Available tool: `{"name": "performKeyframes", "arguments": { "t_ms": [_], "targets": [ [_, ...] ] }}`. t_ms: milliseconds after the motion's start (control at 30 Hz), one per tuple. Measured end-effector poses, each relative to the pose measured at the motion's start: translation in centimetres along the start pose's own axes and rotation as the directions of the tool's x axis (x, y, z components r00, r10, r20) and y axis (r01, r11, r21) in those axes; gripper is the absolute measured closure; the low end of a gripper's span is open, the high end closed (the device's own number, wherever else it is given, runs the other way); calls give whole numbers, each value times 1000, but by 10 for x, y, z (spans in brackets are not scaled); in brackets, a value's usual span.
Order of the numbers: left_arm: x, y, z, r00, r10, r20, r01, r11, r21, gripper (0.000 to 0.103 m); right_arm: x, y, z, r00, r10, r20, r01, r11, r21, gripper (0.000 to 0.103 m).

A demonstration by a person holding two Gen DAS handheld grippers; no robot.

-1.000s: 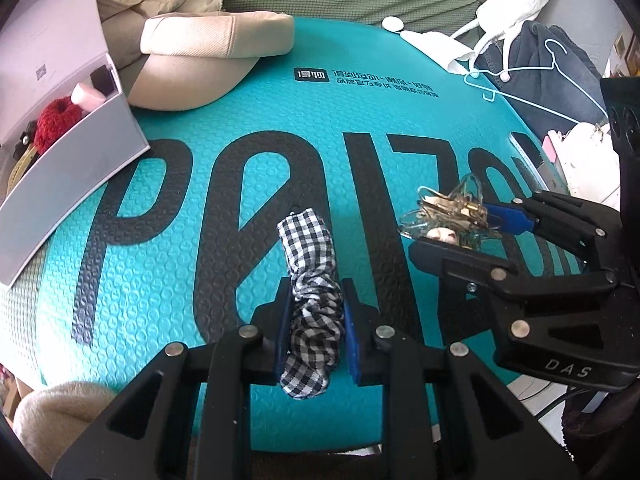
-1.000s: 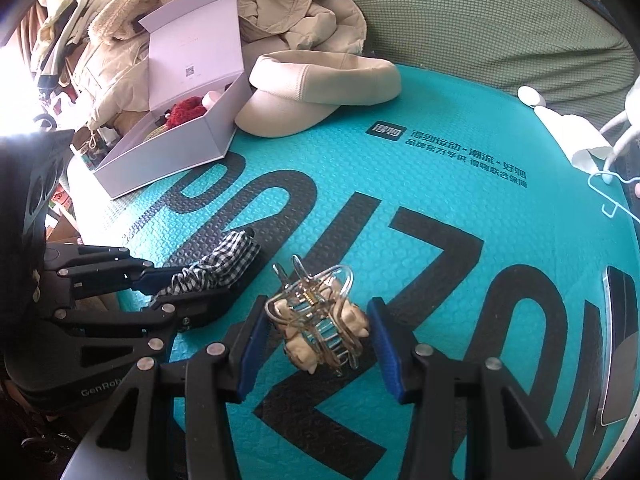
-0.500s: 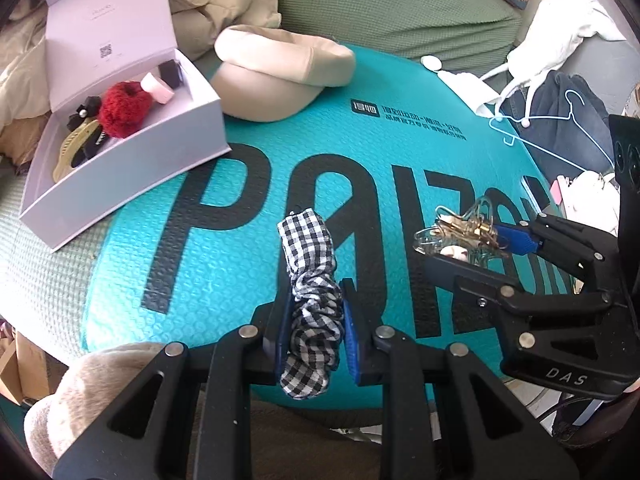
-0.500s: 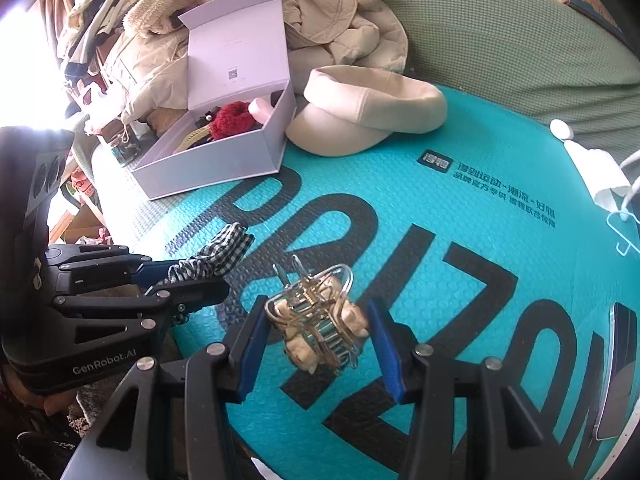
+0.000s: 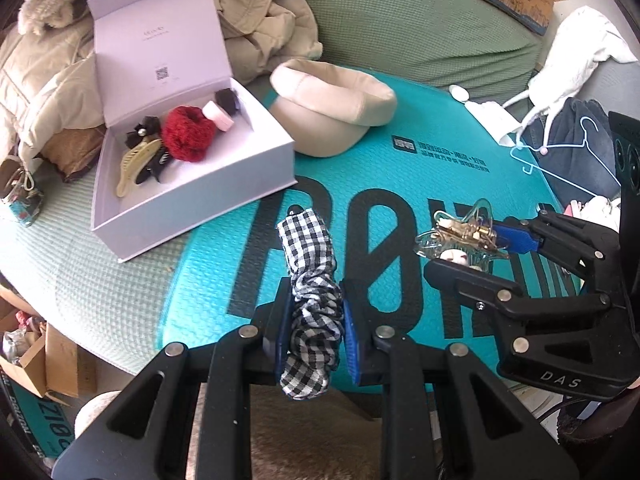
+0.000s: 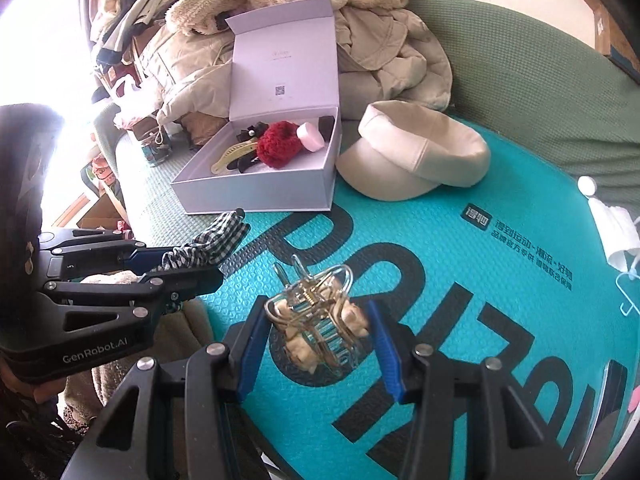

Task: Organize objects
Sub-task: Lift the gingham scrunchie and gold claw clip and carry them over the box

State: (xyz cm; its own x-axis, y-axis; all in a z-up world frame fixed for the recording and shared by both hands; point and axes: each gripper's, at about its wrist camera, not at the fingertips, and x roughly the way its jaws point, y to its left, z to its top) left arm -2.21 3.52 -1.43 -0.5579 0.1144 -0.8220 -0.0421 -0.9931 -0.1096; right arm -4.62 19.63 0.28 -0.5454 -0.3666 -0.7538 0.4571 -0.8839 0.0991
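My left gripper (image 5: 314, 332) is shut on a black-and-white checked scrunchie (image 5: 310, 280), held in the air above the teal bag (image 5: 400, 168). My right gripper (image 6: 318, 332) is shut on a clear hair claw clip with gold wire and pale beads (image 6: 316, 320). Each gripper shows in the other's view: the right gripper (image 5: 472, 248) with the clip (image 5: 460, 236) to the right, the left gripper (image 6: 208, 256) with the scrunchie (image 6: 208, 248) to the left. The open white box (image 5: 200, 188) lies ahead on the left, holding a red scrunchie (image 5: 188, 136), a pink item and dark and cream clips. In the right wrist view the box (image 6: 256, 188) is up and left.
A beige cap (image 5: 332, 108) lies beside the box on the teal bag. Beige coats (image 6: 280, 12) pile up behind the box on the green sofa (image 5: 400, 20). To the right lie a white face mask (image 6: 616, 224), a light-blue hanger (image 5: 560, 156) and dark clothes. Cardboard boxes sit lower left.
Both grippers have risen and pulled back with the scrunchie and the clip still held. The white box and more of the sofa have come into view.
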Motion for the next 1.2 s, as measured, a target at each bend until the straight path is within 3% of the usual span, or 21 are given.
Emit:
{"name": "performKeyframes", "arguments": {
  "t_ms": [700,1200],
  "targets": [
    [-43,79,2,994,110,16,-109,991,-81,82,15,79,52,991,133,25,-126,976,-180,53],
    [-24,127,33,990,143,-5,-142,983,-113,82,54,91,92,988,156,10,-150,965,-216,53]
  ]
}}
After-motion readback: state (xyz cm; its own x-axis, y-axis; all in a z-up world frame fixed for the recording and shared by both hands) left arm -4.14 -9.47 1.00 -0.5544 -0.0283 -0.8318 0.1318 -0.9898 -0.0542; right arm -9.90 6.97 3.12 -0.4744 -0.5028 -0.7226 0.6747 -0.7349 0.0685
